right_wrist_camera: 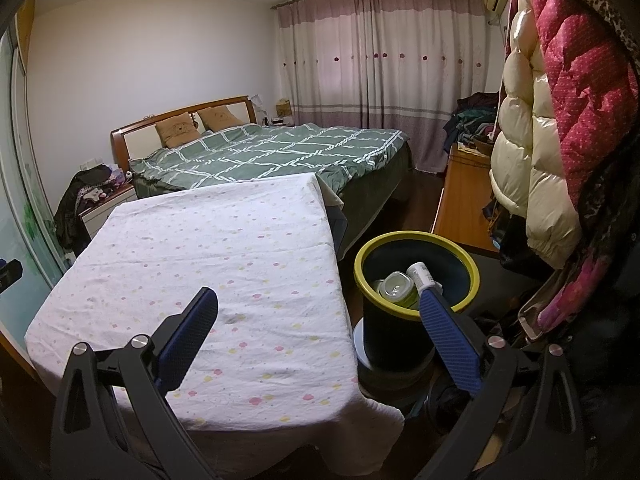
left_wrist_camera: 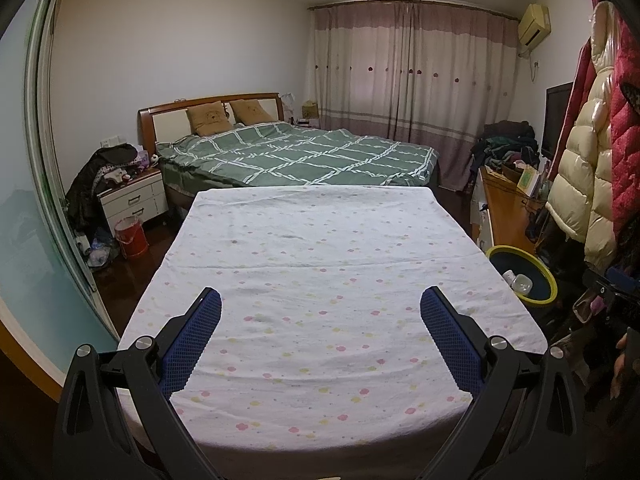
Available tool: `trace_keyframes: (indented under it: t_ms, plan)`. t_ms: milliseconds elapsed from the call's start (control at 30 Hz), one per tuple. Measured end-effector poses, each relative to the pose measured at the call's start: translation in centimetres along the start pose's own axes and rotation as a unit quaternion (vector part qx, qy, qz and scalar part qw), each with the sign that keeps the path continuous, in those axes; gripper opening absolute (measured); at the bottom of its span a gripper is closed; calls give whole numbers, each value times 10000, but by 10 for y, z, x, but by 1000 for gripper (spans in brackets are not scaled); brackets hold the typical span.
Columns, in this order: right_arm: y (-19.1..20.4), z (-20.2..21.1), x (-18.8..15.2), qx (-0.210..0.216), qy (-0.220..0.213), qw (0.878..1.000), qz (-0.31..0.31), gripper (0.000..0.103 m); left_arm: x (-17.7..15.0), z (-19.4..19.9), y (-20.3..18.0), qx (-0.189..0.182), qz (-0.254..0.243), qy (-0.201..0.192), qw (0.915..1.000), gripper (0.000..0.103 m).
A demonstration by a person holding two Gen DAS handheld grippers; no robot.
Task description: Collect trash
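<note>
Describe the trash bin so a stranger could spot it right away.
Find the table under the white flowered cloth. At its right side, on the floor, stands the dark round bin with a yellow-green rim. It alone holds discarded plastic bottles.

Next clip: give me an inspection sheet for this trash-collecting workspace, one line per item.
Surface: table under a white floral cloth, nothing on it.
Job's things: yellow-rimmed dark bin beside the table's right edge, holding a clear jar and a white bottle.
Clutter: clothes piled on the nightstand; red bucket on the floor.
Grippers: left hand-held gripper open, empty; right hand-held gripper open, empty.
Cables: nothing seen.
Surroundings: green checked bed, closed curtains, hanging puffer jackets.
</note>
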State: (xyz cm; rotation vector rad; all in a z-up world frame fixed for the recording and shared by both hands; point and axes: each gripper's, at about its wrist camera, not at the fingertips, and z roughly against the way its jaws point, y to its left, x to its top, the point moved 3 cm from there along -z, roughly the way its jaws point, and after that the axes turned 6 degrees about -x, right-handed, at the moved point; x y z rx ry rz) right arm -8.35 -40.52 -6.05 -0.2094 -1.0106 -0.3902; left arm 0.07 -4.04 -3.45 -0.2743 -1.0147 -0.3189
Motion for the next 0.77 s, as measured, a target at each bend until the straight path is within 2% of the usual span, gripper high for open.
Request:
trace_keyframes:
  t_ms: [467, 667, 767]
  plan:
    - [5, -18, 2, 80, 178, 9998, 35, 96, 5, -19, 4, 66, -9, 36, 10000, 98]
    - [29, -65, 20, 412, 413, 9982, 127, 96, 19, -74, 36, 314, 197, 214, 9991, 98]
    - [53, -111, 31, 661, 660, 9954, 204, 96, 27, -121, 63, 460, 238, 398, 9979, 98]
